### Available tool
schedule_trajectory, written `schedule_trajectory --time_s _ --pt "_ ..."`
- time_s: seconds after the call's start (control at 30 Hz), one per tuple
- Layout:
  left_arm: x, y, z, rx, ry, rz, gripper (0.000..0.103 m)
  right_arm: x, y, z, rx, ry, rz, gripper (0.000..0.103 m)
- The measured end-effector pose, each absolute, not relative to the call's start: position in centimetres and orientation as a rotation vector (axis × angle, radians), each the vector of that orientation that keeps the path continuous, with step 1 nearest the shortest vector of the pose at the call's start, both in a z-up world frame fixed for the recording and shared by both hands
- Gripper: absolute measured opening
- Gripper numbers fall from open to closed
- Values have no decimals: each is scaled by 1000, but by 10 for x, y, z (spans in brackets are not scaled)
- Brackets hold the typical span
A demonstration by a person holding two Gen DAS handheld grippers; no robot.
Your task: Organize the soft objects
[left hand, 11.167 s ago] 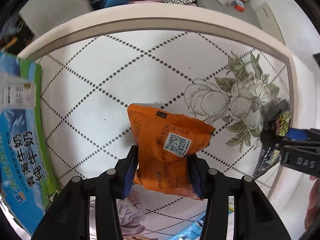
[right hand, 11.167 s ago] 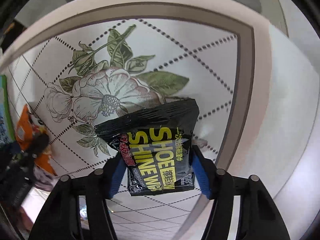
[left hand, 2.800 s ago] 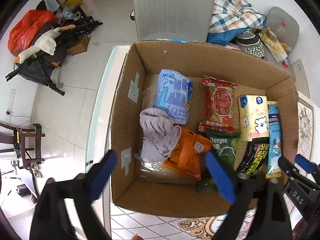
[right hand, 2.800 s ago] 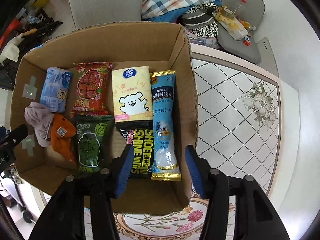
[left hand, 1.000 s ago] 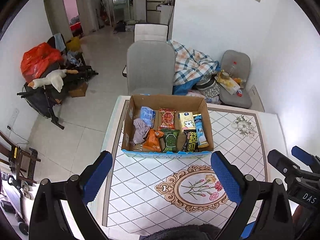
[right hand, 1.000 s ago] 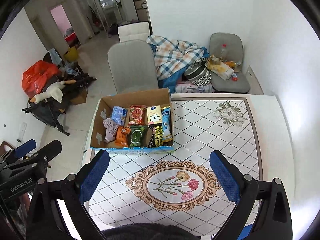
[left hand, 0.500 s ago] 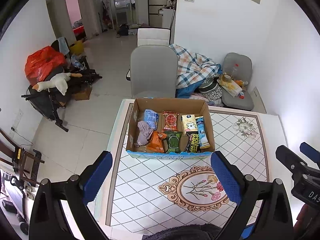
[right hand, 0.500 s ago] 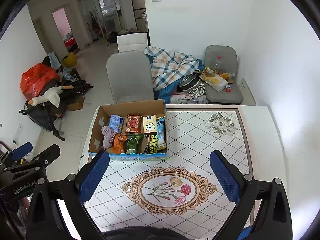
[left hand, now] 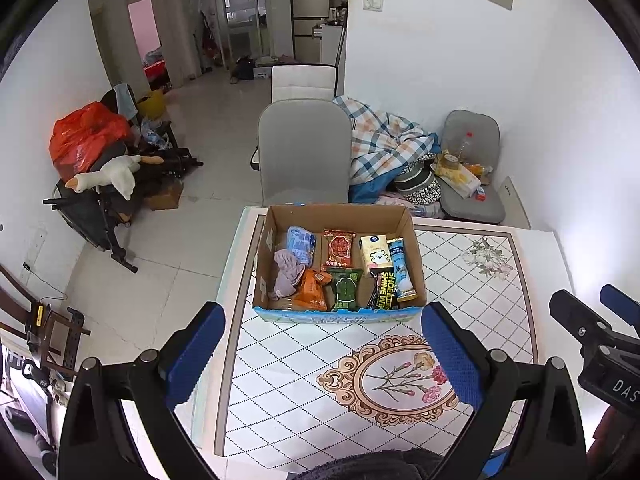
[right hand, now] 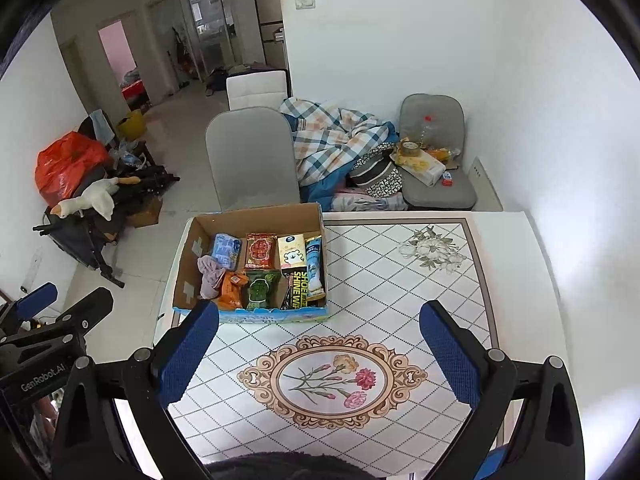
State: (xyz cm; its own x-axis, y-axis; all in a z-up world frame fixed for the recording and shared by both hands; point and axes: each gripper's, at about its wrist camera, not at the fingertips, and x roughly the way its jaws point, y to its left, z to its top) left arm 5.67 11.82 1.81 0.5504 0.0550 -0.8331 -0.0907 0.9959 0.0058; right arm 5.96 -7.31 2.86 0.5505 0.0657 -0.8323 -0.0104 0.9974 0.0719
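A cardboard box (left hand: 414, 250) (right hand: 186, 258) stands at the far left end of the table. Inside lie several soft packs: an orange pouch (left hand: 312, 290) (right hand: 232, 290), a black "Shoe Shine" pack (left hand: 386, 290) (right hand: 298, 286), a green pack (left hand: 346, 286), a red pack (left hand: 339, 248), a mauve cloth (left hand: 286, 272) (right hand: 210, 274). My left gripper (left hand: 322, 344) hangs high above the table, open and empty. My right gripper (right hand: 318, 340) is equally high, open, nothing between its blue pads (right hand: 450, 356).
The table (left hand: 480, 308) has a diamond-pattern top with a flower medallion (right hand: 330, 380). A grey chair (left hand: 304, 152) stands behind the box. A plaid blanket (left hand: 384, 144) and a cushioned seat with clutter (right hand: 436, 168) lie by the wall. A loaded rack (left hand: 104, 176) stands left.
Both grippers have risen further from the box, so box and table look smaller and more of the room shows. Earlier they let go of the orange pouch and black pack into the box.
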Motion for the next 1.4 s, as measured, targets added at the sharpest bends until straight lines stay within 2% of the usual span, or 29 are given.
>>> schedule_trajectory --time_s 1.4 --pt "46 118 11 -48 1002 100 101 59 -68 22 40 1004 44 102"
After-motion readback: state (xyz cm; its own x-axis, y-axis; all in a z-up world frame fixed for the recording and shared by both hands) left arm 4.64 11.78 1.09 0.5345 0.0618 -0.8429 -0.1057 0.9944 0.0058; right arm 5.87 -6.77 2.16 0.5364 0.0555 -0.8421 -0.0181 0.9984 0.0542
